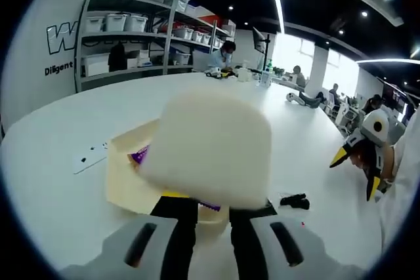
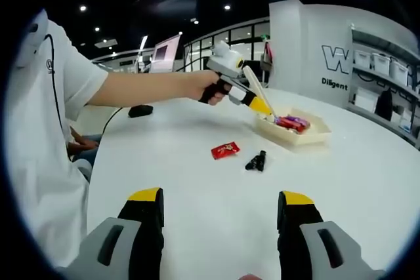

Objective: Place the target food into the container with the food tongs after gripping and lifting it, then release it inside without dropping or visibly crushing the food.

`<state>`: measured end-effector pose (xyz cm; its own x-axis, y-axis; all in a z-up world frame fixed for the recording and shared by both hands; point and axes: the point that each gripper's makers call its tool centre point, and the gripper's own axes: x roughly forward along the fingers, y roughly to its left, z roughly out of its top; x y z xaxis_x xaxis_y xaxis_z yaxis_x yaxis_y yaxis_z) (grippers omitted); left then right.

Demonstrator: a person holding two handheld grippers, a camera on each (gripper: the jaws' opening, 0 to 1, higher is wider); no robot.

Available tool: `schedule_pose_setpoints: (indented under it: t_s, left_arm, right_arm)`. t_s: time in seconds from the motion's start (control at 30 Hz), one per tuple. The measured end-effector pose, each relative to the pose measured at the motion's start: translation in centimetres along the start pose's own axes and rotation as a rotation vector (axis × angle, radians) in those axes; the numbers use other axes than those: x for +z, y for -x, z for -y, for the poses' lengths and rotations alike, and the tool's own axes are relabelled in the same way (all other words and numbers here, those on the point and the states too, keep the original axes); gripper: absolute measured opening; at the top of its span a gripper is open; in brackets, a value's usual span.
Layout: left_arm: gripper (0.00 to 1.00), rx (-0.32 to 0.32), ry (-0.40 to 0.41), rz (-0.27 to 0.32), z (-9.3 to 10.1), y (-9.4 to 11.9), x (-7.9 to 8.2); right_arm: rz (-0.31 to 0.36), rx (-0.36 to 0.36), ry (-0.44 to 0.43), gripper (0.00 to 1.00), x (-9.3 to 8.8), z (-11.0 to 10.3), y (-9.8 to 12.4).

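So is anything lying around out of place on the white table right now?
Yes. A red-wrapped snack lies loose on the white table, outside the shallow beige container. A small black clip-like object sits beside it. The left gripper holds tongs over the container.

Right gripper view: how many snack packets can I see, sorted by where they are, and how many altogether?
Loose on the white table: 1, a red packet
In the cream tray: at least 1, red and purple wrappers, exact count unclear
Total: at least 2

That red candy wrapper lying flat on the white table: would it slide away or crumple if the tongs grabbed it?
The small red candy packet lies flat, so it probably won't roll. It looks thin and light, likely skidding across the smooth white table. Its glossy wrapper may crinkle under squeezing.
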<state>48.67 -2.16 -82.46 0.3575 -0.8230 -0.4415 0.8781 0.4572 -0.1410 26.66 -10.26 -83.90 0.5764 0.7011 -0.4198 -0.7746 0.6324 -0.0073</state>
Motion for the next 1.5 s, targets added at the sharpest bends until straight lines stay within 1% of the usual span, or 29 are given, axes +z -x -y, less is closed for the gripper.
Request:
schedule_pose_setpoints:
  t_s: [0.1,0.3,0.6,0.7,0.8,1.17,1.5]
  left_arm:
    - [0.16,-0.004,-0.003,-0.019,-0.7,-0.4,-0.4]
    - [0.16,-0.023,-0.014,-0.043,-1.3,-0.9,-0.9]
    - [0.16,-0.027,-0.038,-0.06,-2.2,-1.2,-1.1]
    - [0.16,-0.032,-0.049,-0.067,-2.4,-1.3,-1.1]
    - [0.16,-0.052,-0.058,-0.074,-2.2,-1.5,-1.2]
    - [0.17,-0.056,-0.098,-0.09,-2.6,-1.5,-1.1]
    - [0.19,-0.053,-0.11,-0.085,-2.8,-1.5,-1.0]
  right_arm:
    - [0.002,-0.002,0.002,0.68,0.2,0.2,0.1]
    - [-0.001,-0.006,0.0,0.68,0.1,0.4,0.2]
    - [-0.004,-0.005,0.002,0.68,0.3,0.6,0.0]
    - [-0.007,-0.005,-0.001,0.68,0.2,0.6,-0.1]
    - [-0.01,-0.005,-0.002,0.68,0.1,0.7,-0.2]
    - [-0.012,-0.004,-0.003,0.68,0.1,0.7,-0.3]
    - [-0.011,-0.005,-0.005,0.68,0.0,0.7,-0.3]
